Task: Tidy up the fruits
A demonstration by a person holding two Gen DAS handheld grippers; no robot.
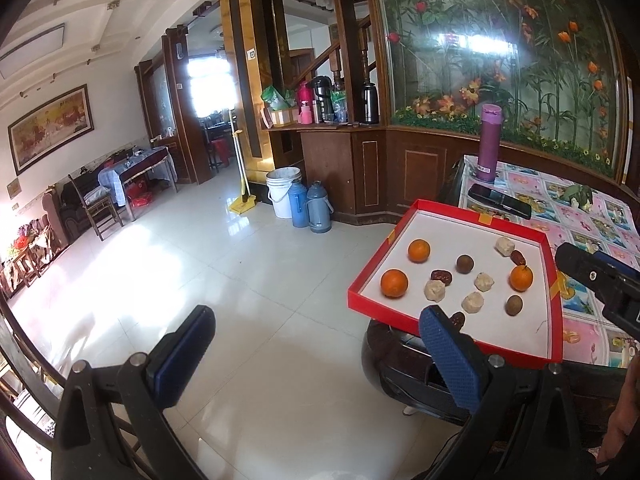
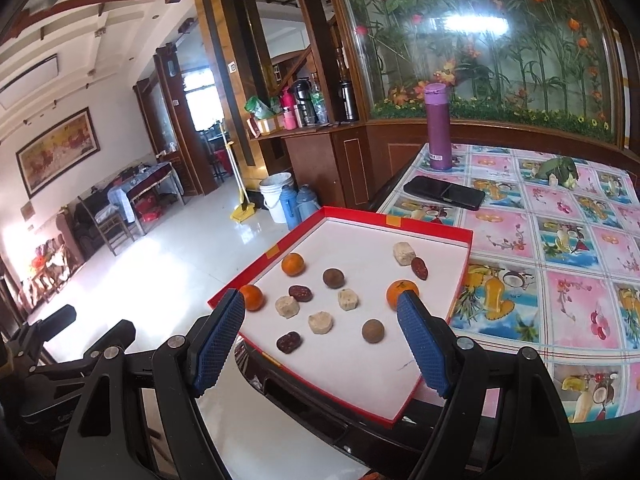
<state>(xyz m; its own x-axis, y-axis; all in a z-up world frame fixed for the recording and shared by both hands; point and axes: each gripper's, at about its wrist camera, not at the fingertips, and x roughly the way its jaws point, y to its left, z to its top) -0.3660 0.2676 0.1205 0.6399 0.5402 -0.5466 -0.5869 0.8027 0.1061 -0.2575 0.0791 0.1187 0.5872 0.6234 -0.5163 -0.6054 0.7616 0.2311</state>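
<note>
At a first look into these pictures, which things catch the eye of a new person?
The shallow red cardboard tray with a white floor at the table's corner stands out, with three round orange tangerines scattered among brown and pale pieces. Behind it a tall purple metal flask stands on the pink fruit-patterned tablecloth, near a flat black phone.
</note>
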